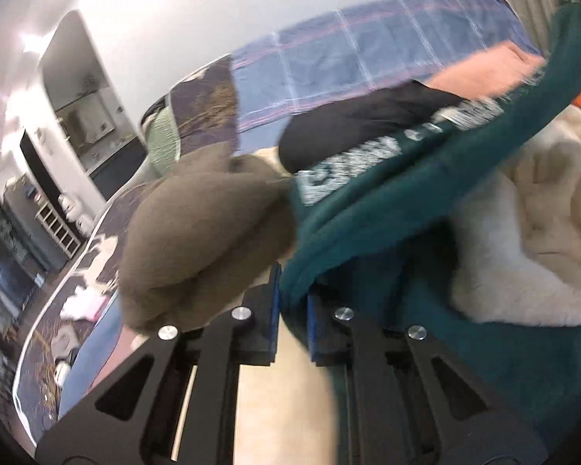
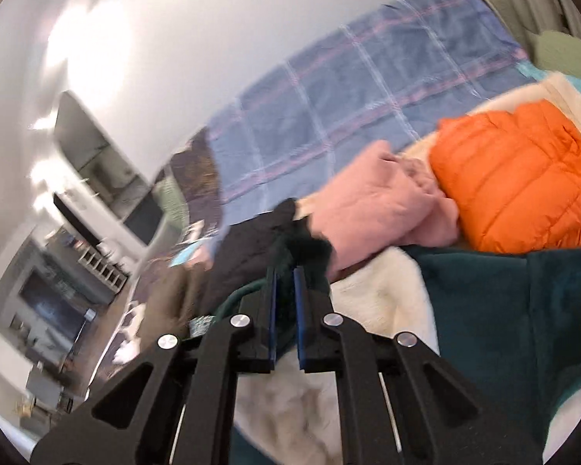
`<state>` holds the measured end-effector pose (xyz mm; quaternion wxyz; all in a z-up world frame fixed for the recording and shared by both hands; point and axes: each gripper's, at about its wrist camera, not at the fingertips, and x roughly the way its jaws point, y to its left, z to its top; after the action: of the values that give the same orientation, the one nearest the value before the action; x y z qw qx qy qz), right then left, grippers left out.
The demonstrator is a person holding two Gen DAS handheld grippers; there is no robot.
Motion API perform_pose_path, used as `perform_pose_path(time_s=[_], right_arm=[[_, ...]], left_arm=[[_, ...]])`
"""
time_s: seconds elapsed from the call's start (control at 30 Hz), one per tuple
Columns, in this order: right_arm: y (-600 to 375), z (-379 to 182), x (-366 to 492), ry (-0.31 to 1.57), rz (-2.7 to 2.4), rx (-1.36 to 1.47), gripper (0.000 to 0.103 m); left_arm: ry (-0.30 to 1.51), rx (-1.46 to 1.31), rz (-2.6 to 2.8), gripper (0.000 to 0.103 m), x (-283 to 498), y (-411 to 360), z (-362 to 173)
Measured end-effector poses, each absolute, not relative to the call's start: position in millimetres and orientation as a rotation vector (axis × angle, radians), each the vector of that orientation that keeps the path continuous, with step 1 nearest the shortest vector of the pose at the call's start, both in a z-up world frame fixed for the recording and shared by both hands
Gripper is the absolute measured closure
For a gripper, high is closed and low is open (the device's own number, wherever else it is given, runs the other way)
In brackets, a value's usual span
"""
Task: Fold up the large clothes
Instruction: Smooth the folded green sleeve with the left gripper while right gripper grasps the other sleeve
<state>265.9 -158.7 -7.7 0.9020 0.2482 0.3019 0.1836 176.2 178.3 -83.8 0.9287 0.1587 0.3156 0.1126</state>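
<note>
A dark teal sweatshirt with white lettering stretches from the lower middle to the upper right of the left wrist view. My left gripper is shut on an edge of it, and the cloth runs down between the blue pads. In the right wrist view the same teal sweatshirt lies at the lower right over a cream fleece. My right gripper is shut on a bunched dark teal edge that pokes out past its fingertips. Both views are blurred.
The bed carries a blue plaid cover. On it lie a brown garment, a black garment, a pink garment, an orange puffer jacket and a cream fleece. Shelves and furniture stand far left, past the bed's edge.
</note>
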Motion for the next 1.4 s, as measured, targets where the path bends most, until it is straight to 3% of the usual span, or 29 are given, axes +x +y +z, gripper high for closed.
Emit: perform_pose_path(time_s=[0.07, 0.2, 0.27, 0.3, 0.37, 0.4, 0.43, 0.5, 0.6, 0.67, 0.7, 0.73, 0.93, 1.0, 1.07, 1.1, 1.13, 1.2, 1.27, 1.4], right_arm=[[-161, -9, 246, 0.613, 0.293, 0.413, 0.103], [-167, -70, 242, 0.81, 0.15, 0.264, 0.103], [-173, -98, 241, 0.916, 0.206, 0.331, 0.1], [-173, -103, 237, 0.935, 0.242, 0.36, 0.099], [-171, -97, 230, 0.906, 0.292, 0.384, 0.071], [-170, -88, 225, 0.861, 0.299, 0.4, 0.05], [-169, -82, 223, 0.83, 0.309, 0.413, 0.044], [-168, -75, 226, 0.807, 0.351, 0.452, 0.042], [-156, -80, 223, 0.871, 0.419, 0.486, 0.026], [-136, -94, 224, 0.954, 0.447, 0.448, 0.025], [-126, -100, 228, 0.99, 0.448, 0.416, 0.037], [-121, -101, 228, 0.998, 0.45, 0.397, 0.098], [-135, -21, 233, 0.681, 0.391, 0.322, 0.097], [-141, -22, 250, 0.739, 0.366, 0.271, 0.094], [-147, -44, 260, 0.824, 0.288, 0.244, 0.081], [-149, -55, 261, 0.858, 0.24, 0.217, 0.065], [-151, -70, 260, 0.891, 0.147, 0.161, 0.063], [-158, -78, 253, 0.862, 0.009, 0.121, 0.063], [-161, -74, 243, 0.8, 0.006, 0.15, 0.063], [-128, -43, 226, 0.66, 0.182, 0.115, 0.063]], left_arm=[[0.672, 0.286, 0.206, 0.092, 166, 196, -88], [0.709, 0.216, 0.081, 0.087, 147, 209, -99], [0.711, 0.196, 0.009, 0.063, 133, 210, -97], [0.705, 0.191, -0.006, 0.062, 131, 210, -96], [0.683, 0.176, -0.018, 0.061, 123, 211, -87], [0.657, 0.152, -0.029, 0.061, 119, 212, -77], [0.638, 0.133, -0.039, 0.059, 120, 215, -69], [0.592, 0.098, -0.055, 0.052, 119, 215, -55], [0.581, 0.101, -0.042, 0.044, 121, 209, -54], [0.614, 0.103, -0.017, 0.043, 130, 206, -63], [0.627, 0.096, -0.008, 0.043, 135, 208, -66], [0.643, 0.078, 0.004, 0.043, 138, 209, -70], [0.629, 0.027, 0.047, 0.039, 135, 225, -66], [0.618, 0.034, 0.055, 0.039, 133, 227, -63], [0.618, 0.036, 0.052, 0.039, 133, 226, -62], [0.623, 0.041, 0.05, 0.039, 134, 225, -63], [0.629, 0.046, 0.048, 0.04, 136, 223, -65], [0.648, 0.058, 0.039, 0.055, 141, 218, -68], [0.681, 0.064, 0.017, 0.081, 151, 212, -69], [0.647, 0.033, -0.015, 0.087, 170, 201, -54]])
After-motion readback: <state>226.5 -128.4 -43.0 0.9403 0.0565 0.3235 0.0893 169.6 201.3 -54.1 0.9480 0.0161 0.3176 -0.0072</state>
